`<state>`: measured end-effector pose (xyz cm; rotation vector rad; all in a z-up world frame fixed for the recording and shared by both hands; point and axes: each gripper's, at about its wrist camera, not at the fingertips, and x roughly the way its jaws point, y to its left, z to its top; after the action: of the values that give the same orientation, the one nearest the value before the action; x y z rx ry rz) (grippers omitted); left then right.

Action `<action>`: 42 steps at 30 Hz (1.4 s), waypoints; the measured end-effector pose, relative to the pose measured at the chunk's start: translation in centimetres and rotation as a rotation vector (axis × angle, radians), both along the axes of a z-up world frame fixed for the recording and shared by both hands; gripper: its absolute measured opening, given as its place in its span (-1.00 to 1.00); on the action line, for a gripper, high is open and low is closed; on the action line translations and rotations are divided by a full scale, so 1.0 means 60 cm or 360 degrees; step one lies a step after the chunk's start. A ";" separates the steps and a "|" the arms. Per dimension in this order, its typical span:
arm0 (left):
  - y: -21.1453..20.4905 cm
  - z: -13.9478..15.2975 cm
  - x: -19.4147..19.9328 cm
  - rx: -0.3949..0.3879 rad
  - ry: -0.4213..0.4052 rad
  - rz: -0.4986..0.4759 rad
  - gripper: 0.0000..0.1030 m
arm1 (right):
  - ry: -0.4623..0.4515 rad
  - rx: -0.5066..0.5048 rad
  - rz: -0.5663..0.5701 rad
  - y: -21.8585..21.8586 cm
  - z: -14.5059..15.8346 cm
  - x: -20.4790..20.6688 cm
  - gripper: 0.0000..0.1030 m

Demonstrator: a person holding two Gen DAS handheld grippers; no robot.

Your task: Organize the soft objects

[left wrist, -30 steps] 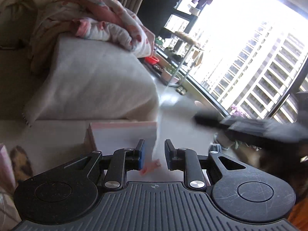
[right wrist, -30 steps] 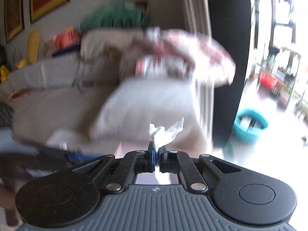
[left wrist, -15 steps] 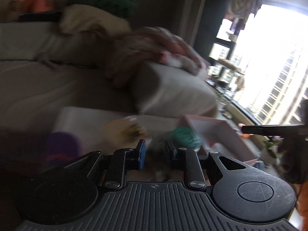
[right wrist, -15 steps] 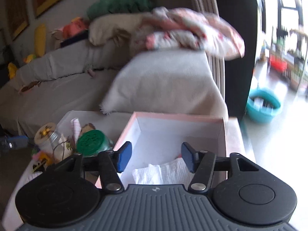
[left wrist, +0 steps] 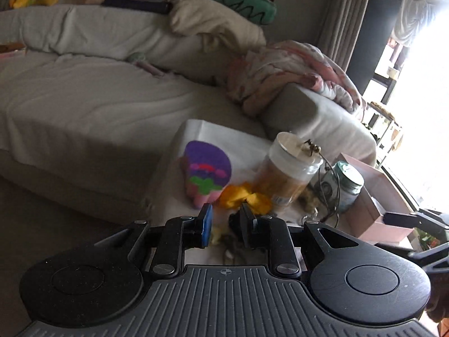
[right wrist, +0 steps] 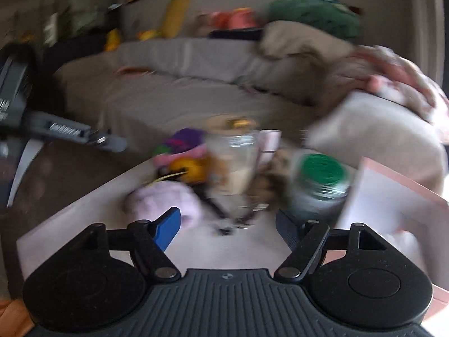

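On a small white table (left wrist: 213, 137) lie a purple and pink plush (left wrist: 206, 172), a yellow soft piece (left wrist: 244, 198) and, in the blurred right wrist view, a pale lilac soft thing (right wrist: 165, 199). A pink box (left wrist: 376, 196) stands at the table's right end; it also shows in the right wrist view (right wrist: 393, 196). My left gripper (left wrist: 224, 224) is open and empty, just in front of the yellow piece. My right gripper (right wrist: 227, 226) is wide open and empty, over the table's near part.
A clear jar (left wrist: 289, 174) and a green-lidded jar (left wrist: 348, 185) stand among the soft things, with a wire by them. A grey sofa (left wrist: 98, 106) with pillows, plush toys and a pink blanket (left wrist: 289, 70) lies behind. A bright window (left wrist: 421, 98) is at right.
My right gripper held a white tissue, opened over the pink box and left it inside, then swung left toward the jars. My left gripper swung left from the box to the soft toys.
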<state>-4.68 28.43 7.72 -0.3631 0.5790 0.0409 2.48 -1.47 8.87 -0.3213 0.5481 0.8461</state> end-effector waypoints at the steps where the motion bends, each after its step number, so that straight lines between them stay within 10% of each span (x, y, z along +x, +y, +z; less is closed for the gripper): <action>1: 0.005 0.000 -0.008 0.0006 0.0005 -0.0012 -0.54 | -0.0007 -0.0012 0.0024 0.016 0.000 -0.007 0.46; 18: 0.063 -0.032 -0.069 -0.0118 -0.0046 0.0027 -0.54 | 0.0264 -0.0109 0.0065 0.211 -0.011 0.052 0.46; 29: 0.014 -0.056 -0.034 -0.0170 -0.0015 -0.0141 -0.54 | 0.0195 -0.0289 0.0038 0.107 -0.044 0.006 0.44; 42: -0.086 -0.074 0.045 0.0356 0.0132 -0.0126 -0.52 | 0.0020 -0.0240 -0.0052 -0.024 -0.052 -0.050 0.44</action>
<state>-1.95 23.30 3.28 -0.1215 0.6633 0.0445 -0.53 -2.91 5.75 -0.4436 0.6287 0.7772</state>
